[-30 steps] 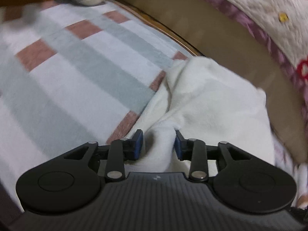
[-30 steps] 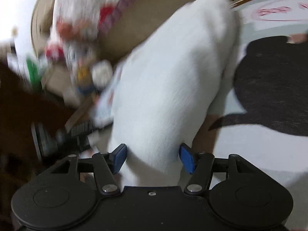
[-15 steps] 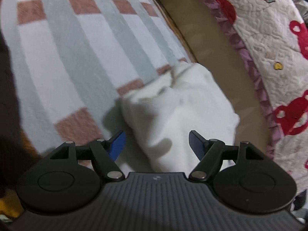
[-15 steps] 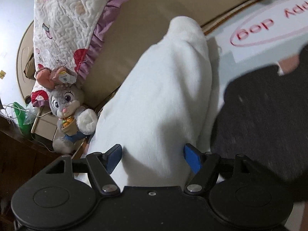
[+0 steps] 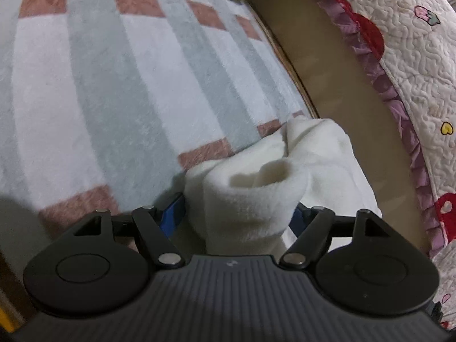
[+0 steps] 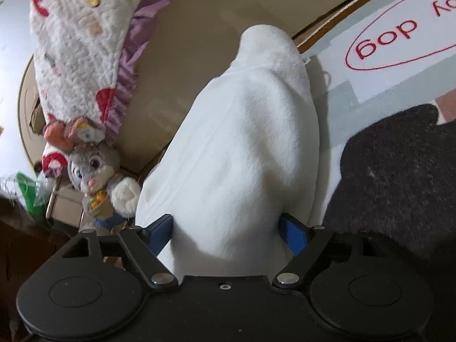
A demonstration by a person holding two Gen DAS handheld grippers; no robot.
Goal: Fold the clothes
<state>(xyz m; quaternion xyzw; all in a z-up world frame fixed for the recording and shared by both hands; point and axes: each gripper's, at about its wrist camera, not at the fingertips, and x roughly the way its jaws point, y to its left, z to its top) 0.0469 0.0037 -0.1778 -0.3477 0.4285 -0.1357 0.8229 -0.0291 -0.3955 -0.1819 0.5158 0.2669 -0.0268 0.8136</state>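
While the white fleece garment (image 5: 250, 199) lay bunched in a thick roll at the blanket's edge, the fold counted as partly made: fabric doubled over itself, layers uneven, no flat finished rectangle showing. Judged remaining: squaring the bundle, and the dark garment (image 6: 399, 176) at 3 o'clock in the right view, apparently unfolded.

Item, white garment: resting on the striped blanket (image 5: 114, 85), beside the tan floor strip (image 5: 327, 71); in the right view it ran from 6 o'clock up toward 12 o'clock.

Item, left gripper (image 5: 239, 216): low and nearly level over the blanket, fingers spread, the garment's rolled end filling the gap between the blue pads; whether the pads pressed the cloth could not be told.

Item, right gripper (image 6: 228, 230): tilted downward over the garment's length, fingers likewise spread, cloth between them, contact with the pads uncertain.

Item, surroundings: quilted cover (image 5: 413, 57) at 2 o'clock in the left view; plush rabbit (image 6: 94, 171) at 9 o'clock in the right view; printed mat (image 6: 384, 42) at 1 o'clock.
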